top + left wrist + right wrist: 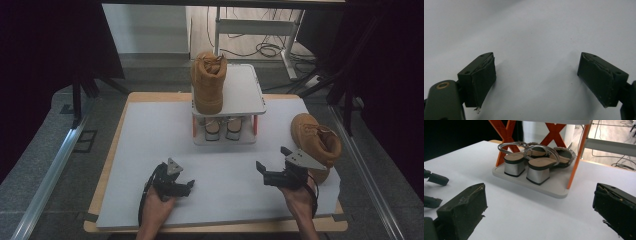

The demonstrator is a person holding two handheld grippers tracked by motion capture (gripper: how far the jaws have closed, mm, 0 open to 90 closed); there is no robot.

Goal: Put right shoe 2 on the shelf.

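Lab: test table (150, 150), dark curtains (45, 45), floor cables (265, 49).

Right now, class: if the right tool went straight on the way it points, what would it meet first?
Probably the silver block-heeled sandals on the lower shelf of the rack, centred ahead of the right tool; depth is uncertain.

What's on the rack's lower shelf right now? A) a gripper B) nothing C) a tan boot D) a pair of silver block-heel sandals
D: the pair of silver block-heel sandals sits on the lower shelf of the rack, heels toward the right gripper; a tan boot stands on the top shelf.
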